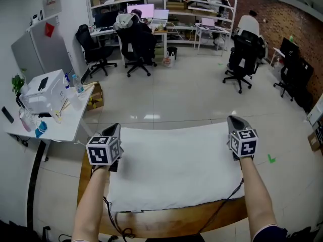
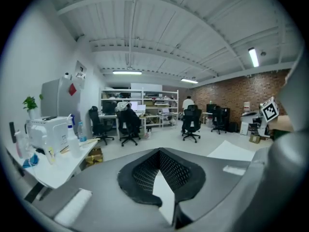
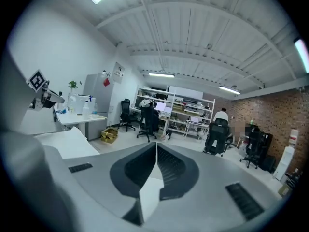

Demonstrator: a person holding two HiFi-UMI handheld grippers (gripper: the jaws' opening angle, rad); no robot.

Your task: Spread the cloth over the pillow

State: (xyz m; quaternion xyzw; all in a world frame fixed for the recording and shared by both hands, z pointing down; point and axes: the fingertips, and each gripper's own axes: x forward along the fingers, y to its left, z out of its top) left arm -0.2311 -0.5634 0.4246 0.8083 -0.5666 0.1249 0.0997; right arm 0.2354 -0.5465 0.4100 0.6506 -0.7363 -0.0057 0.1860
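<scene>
A white cloth [image 1: 176,170] is seen stretched flat between the two grippers, its far edge held up and its near edge draped over the rim of a round wooden table [image 1: 166,225] — whether a pillow lies under it cannot be made out. The far left corner is clamped by the left gripper [image 1: 115,130] and the far right corner by the right gripper [image 1: 235,121]. Each is carried on a bare forearm [image 1: 93,205] reaching in from the bottom of the head view, with the marker cubes [image 1: 103,150] turned toward the camera. In the left gripper view the jaws are shown pressed together on a fold of the cloth [image 2: 164,195], which runs back from the closed tips toward the lens; the rest of the sheet is seen off to the right. In the right gripper view the jaws are likewise closed tight on a white strip of the cloth [image 3: 147,192], and the sheet trails away to the left. A white side table [image 1: 66,126] is set well to the left of the wooden one, and a white box [image 1: 43,91] and bottles [image 1: 75,83] are stood on it. Beyond, black office chairs [image 1: 137,49], shelving [image 1: 176,4] along the back and a brick wall [image 1: 282,19] at the right are visible.
</scene>
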